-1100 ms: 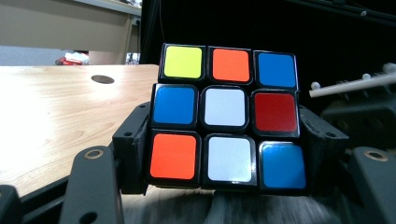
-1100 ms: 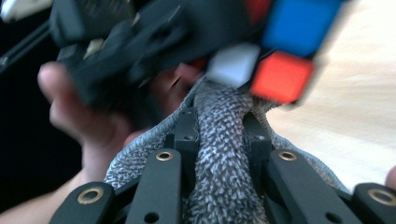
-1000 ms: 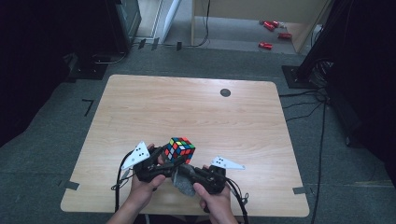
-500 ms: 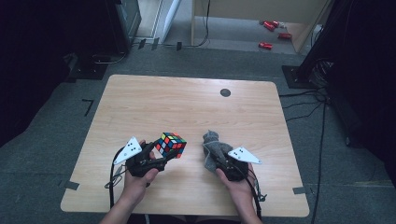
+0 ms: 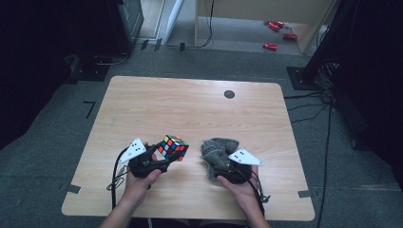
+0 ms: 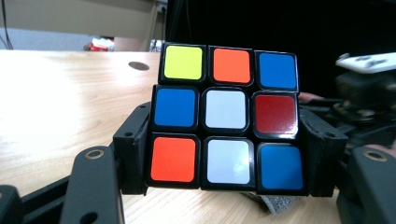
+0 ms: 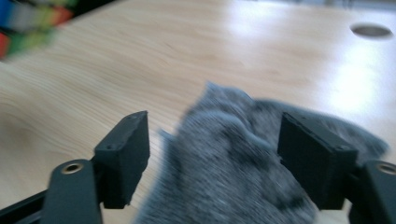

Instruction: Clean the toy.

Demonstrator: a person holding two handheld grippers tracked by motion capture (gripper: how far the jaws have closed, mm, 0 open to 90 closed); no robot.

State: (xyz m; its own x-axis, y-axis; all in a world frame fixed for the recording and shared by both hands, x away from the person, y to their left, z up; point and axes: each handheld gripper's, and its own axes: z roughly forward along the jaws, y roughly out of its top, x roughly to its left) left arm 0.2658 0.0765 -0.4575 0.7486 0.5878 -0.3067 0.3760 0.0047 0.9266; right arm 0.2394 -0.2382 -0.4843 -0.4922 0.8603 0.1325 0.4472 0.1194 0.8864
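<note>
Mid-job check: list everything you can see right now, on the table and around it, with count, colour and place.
Multicoloured plastic puzzle cube: one, black frame with yellow, orange, blue, white and red stickers, clamped in the left claw above the table's near left part.
Crumpled grey cloth: one, grey, on the table's near right part, between the right claw's open jaws.
Light wooden table: one, pale wood, centre of the high view.
Round cable hole: one, dark, far right part of the tabletop.
Small red objects: several, red, on the floor beyond the table.
Left claw: one, black, shut on the cube's sides.
Right claw: one, black, jaws have just been opening, apart around the cloth.
Hands: two, at the near edge.
</note>
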